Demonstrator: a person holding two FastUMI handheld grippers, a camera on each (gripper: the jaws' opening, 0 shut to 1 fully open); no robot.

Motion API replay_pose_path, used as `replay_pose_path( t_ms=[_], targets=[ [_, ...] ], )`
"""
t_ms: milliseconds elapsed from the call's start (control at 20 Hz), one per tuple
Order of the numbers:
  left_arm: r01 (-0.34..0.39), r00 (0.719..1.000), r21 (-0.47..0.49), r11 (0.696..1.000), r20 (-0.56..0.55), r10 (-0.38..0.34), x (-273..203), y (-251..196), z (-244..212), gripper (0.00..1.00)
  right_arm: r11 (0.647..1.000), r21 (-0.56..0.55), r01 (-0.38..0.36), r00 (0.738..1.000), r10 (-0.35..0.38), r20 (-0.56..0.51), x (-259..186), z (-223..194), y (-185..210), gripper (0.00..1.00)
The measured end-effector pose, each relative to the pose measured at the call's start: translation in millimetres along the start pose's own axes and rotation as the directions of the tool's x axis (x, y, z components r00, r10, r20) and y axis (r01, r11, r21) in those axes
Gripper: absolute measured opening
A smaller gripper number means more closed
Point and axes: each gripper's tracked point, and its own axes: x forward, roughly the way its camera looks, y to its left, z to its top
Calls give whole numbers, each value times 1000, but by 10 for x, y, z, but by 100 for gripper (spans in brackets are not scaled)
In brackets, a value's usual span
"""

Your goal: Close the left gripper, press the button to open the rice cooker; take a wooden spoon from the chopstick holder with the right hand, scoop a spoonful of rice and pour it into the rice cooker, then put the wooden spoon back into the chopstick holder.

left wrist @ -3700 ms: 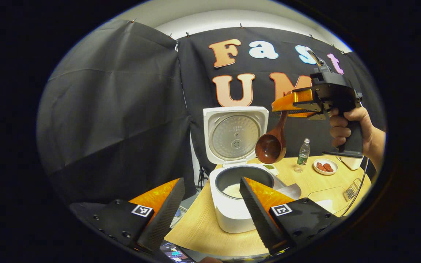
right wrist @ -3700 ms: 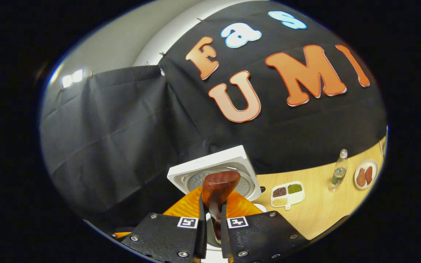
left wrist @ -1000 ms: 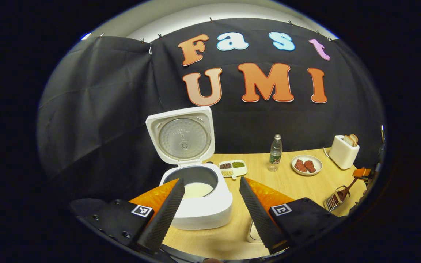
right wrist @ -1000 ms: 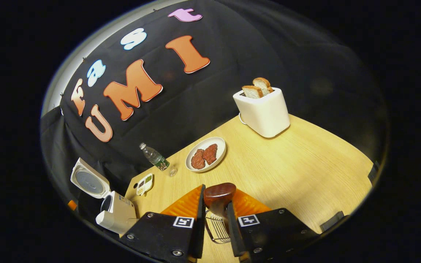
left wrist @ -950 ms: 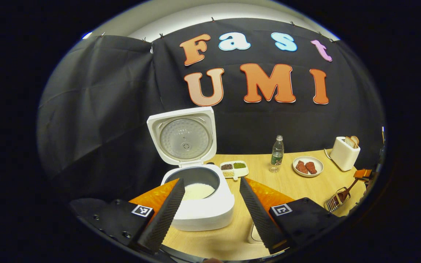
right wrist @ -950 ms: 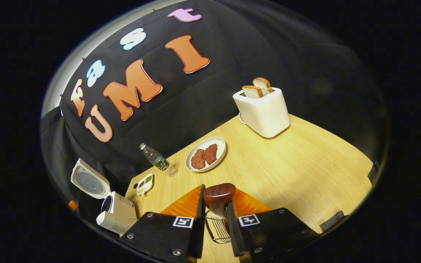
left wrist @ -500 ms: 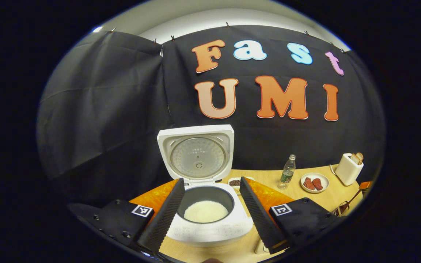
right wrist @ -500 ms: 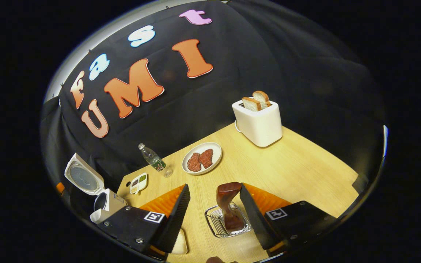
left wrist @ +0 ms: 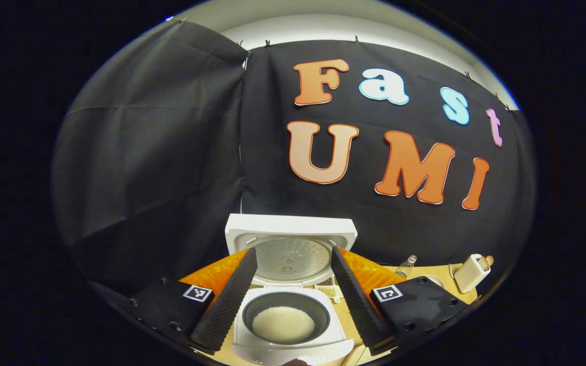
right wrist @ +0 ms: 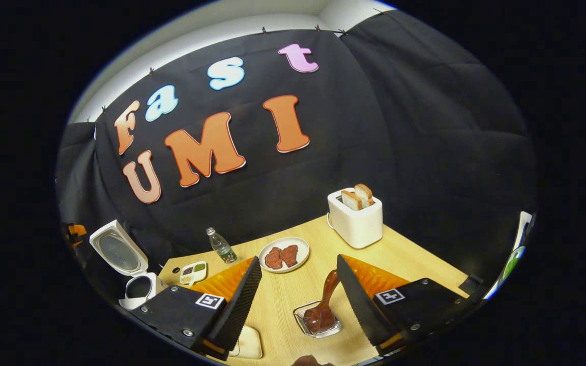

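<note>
Looking along the left tongs (left wrist: pixel 288 300), spread wide and grasping nothing, the left gripper view shows the rice cooker (left wrist: pixel 293 325) directly ahead between the fingers, lid raised, rice (left wrist: pixel 283 324) in its pot; in the right gripper view, the right tongs (right wrist: pixel 295 300) are likewise released and empty; the wooden spoon (right wrist: pixel 323 302) stands between them, bowl down in the chopstick holder (right wrist: pixel 318 320) on the desk (right wrist: pixel 415 264), handle leaning up and right, untouched.

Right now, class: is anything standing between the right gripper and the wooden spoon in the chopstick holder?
Nothing visible does. The right gripper is open and the wooden spoon stands bowl-down in the chopstick holder, in the open gap between its fingers, on bare table.
</note>
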Motion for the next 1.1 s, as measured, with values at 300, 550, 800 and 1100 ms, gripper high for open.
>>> replay_pose_path(
  t_ms=[300,550,800,1100],
  targets=[
    [43,999,0,999,22,-43,754,0,288,99,999,-16,33,997,-32,65,-360,156,93,93],
    [37,998,-4,999,-57,-37,1337,-3,206,100,997,-26,76,995,-74,65,-590,108,68,93],
    [-38,983,40,998,-180,44,1584,92,79,100,995,-38,96,994,-94,54,-643,127,-62,93],
    [-5,950,119,993,-309,42,1519,-21,-73,100,999,-22,33,999,-32,34,-497,104,63,92]
  ],
)
